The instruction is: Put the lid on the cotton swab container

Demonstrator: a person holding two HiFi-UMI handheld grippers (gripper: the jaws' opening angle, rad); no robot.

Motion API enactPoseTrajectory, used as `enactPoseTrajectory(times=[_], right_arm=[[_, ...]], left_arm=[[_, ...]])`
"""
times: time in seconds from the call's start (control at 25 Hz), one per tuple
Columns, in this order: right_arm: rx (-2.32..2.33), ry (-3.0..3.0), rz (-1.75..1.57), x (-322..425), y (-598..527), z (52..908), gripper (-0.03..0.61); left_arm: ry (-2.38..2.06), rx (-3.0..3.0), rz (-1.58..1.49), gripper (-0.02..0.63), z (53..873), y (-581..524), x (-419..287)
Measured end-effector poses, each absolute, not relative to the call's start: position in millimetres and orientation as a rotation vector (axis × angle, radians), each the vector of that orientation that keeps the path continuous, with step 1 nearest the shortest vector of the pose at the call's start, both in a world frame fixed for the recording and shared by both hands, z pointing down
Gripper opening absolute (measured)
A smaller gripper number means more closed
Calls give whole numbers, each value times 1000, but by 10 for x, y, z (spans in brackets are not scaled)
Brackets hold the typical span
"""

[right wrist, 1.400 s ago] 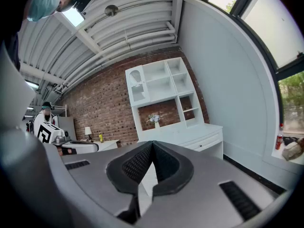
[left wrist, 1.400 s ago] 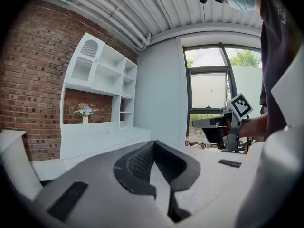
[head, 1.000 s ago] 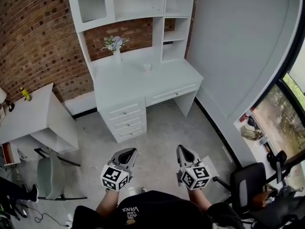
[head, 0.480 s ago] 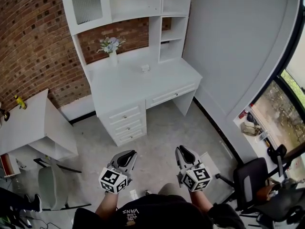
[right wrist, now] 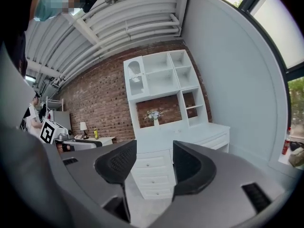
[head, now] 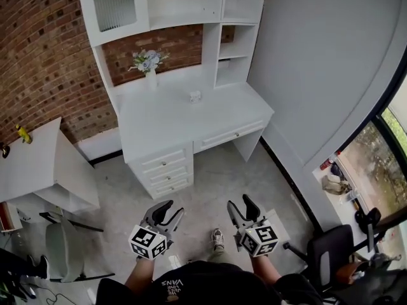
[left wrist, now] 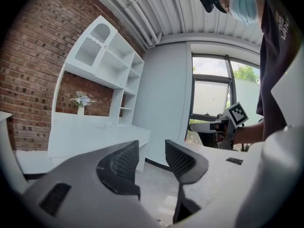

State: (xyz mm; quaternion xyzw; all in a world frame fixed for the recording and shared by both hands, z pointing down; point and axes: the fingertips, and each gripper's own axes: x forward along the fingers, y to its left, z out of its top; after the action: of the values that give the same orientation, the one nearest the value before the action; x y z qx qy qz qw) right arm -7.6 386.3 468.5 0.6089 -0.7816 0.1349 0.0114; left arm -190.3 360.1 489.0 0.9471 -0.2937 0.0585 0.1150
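A small white object (head: 195,96), too small to tell apart as container or lid, sits on the white desk (head: 165,116) far ahead across the floor. The left gripper view shows it as a speck (left wrist: 108,125) on the desk top. My left gripper (head: 170,208) and right gripper (head: 241,204) hang low in front of the person, well short of the desk. Both sets of jaws are opening, and nothing is between them (left wrist: 152,148) (right wrist: 153,151). The right gripper view looks past its fingers at the desk drawers (right wrist: 152,175).
A vase of flowers (head: 147,65) stands at the desk's back under the hutch shelves. At the left are a white side table (head: 32,164) and a grey chair (head: 63,246). A black office chair (head: 331,253) is at the right by the window. The person's shoe (head: 217,238) shows on the floor.
Both grippers' jaws were shut and now stand apart. The head view has shifted slightly, and a shoe has come into view between the grippers.
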Motion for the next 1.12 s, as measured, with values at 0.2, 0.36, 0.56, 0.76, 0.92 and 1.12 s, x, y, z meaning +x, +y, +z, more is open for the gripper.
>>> enactPoseTrajectory(times=[0.2, 0.36, 0.56, 0.76, 0.92, 1.12], right_arm=[[1853, -2482, 418, 239, 3405, 4648, 242], [1813, -2553, 431, 501, 3035, 4605, 252], [1742, -2588, 418, 838, 2660, 4610, 253], [1649, -2607, 408, 1105, 2386, 4674, 252], [1603, -2619, 445, 1210, 2201, 4780, 252], [1556, -2623, 492, 1173, 2007, 4893, 252]], left_arm=[[-899, 2761, 172, 174, 4839, 3200, -1581], [-940, 2754, 172, 189, 4802, 2882, -1258], [-989, 2728, 181, 190, 4840, 2598, -890], [-1048, 2695, 186, 190, 4903, 2386, -613], [-1068, 2665, 221, 190, 5007, 2296, -525], [-1102, 2622, 234, 190, 5085, 2120, -604]])
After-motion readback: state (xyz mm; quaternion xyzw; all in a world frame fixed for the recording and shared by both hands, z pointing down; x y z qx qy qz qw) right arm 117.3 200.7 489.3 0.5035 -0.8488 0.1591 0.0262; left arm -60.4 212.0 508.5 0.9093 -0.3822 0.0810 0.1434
